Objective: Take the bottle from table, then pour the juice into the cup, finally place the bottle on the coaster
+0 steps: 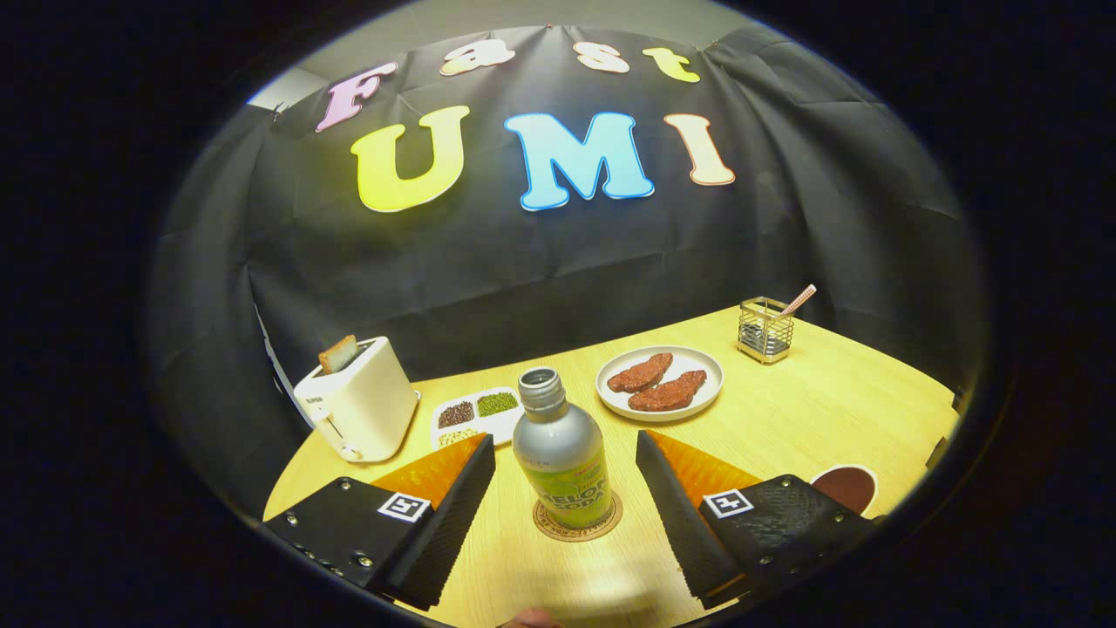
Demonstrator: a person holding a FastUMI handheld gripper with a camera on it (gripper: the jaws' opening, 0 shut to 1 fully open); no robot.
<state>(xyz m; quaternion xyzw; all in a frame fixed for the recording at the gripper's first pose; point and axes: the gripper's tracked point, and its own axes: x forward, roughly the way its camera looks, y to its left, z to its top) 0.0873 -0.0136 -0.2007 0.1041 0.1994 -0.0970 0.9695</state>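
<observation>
The silver metal bottle with a green label [561, 453] stands upright and uncapped on the round cork coaster [577, 518], which lies on the pale wooden table [828, 410]. The hand-held gripper [565, 458] has its fingers spread wide, one at the bottle's nine o'clock and the other at its three o'clock, each with a clear gap to the bottle's sides, so neither pad touches it.

From the bottle, the white round plate [660, 382] carrying two reddish-brown slabs of meat [656, 383] sits at about one o'clock, a little beyond the fingertips. Farther out at roughly two o'clock stands a small square wire-mesh holder [765, 329] with a thin stick [797, 301] leaning out of it. At eleven o'clock, just behind the bottle, lies a white divided tray [475, 416] with dark and green grains in its compartments. At ten o'clock is a cream-white toaster [357, 399] with a slice of toast [337, 353] sticking up from its slot.

At about four o'clock, partly hidden behind the right finger, a white-rimmed round vessel with a dark brown inside [844, 487] rests on the table; it may be the cup, though too little shows to be sure.
</observation>
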